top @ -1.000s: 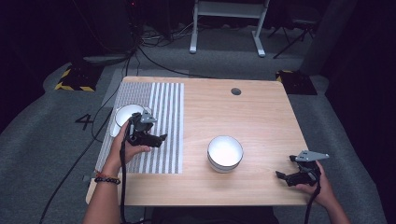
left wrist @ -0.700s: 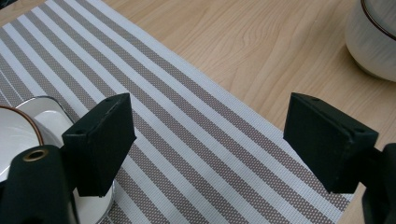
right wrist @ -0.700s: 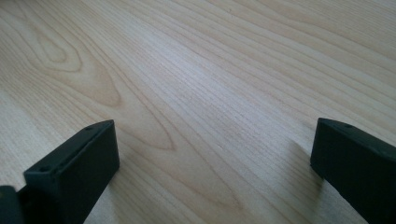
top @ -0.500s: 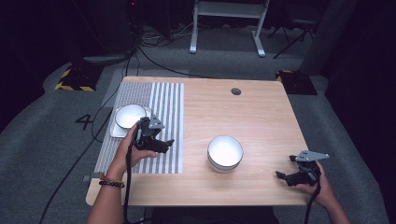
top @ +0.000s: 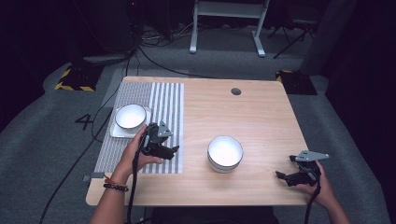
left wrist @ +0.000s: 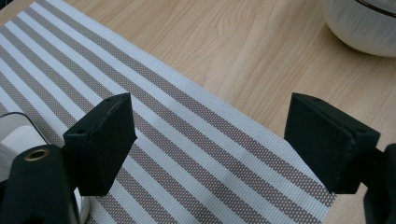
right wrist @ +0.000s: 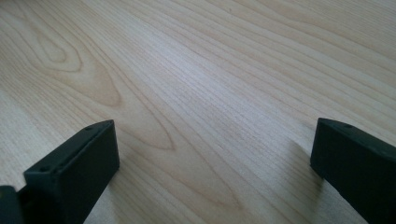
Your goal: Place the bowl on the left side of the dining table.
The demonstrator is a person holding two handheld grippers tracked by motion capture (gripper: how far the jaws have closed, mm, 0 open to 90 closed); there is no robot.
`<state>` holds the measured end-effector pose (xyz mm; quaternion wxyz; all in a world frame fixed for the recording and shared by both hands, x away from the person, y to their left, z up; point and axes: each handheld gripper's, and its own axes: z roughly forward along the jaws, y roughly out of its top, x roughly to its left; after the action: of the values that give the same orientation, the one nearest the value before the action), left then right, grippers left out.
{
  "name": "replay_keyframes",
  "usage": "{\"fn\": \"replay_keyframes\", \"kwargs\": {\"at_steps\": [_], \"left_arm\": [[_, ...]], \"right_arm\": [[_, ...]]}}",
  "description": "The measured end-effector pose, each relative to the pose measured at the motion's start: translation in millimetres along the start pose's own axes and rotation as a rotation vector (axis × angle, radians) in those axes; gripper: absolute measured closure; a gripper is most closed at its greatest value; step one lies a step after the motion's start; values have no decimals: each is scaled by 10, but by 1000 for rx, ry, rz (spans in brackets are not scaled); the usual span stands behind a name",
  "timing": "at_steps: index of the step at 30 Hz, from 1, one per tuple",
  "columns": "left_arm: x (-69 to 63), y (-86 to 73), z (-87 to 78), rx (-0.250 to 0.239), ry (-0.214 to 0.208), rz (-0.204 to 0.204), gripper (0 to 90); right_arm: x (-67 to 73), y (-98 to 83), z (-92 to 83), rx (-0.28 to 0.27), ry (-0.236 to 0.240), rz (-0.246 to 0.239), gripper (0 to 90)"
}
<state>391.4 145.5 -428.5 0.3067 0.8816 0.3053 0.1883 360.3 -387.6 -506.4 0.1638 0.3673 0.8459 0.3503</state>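
High view: your left gripper (top: 169, 151), jaws wide and empty, sits on the striped mat (top: 161, 100); stacked white bowls (top: 225, 152) lie at its 3 o'clock, nearer it than your right gripper (top: 286, 177), also wide.

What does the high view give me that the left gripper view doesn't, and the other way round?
High view alone: the bowl on the saucer, whole, at the mat's far left, and the right gripper near the table's right edge. Left gripper view alone: its jaws standing wide apart with nothing between them, close above the stripes. Both: the left gripper, the striped mat, the table and the second bowl.
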Motion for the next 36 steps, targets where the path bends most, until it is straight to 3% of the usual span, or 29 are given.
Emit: {"fn": "replay_keyframes", "kwargs": {"at_steps": [1,4,8,10,16,18,21,26,31,36], "left_arm": [[-17,-4,17,11,-16,-1,165],[-57,-14,29,9,-14,-4,165],[-133,-28,34,11,13,37,165],[-168,-41,50,11,4,45,165],[-237,-88,99,21,-30,31,165],[-261,-109,101,11,-12,41,166],[-281,-134,115,0,-24,33,166],[-345,-200,151,26,-24,44,165],[-383,-240,136,15,-25,44,165],[-436,-282,160,35,-34,55,165]], "right_arm": [[0,0,0,0,0,0,12],[1,0,1,-1,-1,0,12],[1,0,1,-1,-2,1,12],[1,0,1,-1,-1,0,12],[-1,0,-1,1,2,-1,12],[1,0,1,-1,-1,0,12],[0,0,0,0,0,0,12],[1,0,0,-1,-1,0,12],[0,0,-1,0,1,-2,12],[0,0,-1,0,1,-2,13]]}}
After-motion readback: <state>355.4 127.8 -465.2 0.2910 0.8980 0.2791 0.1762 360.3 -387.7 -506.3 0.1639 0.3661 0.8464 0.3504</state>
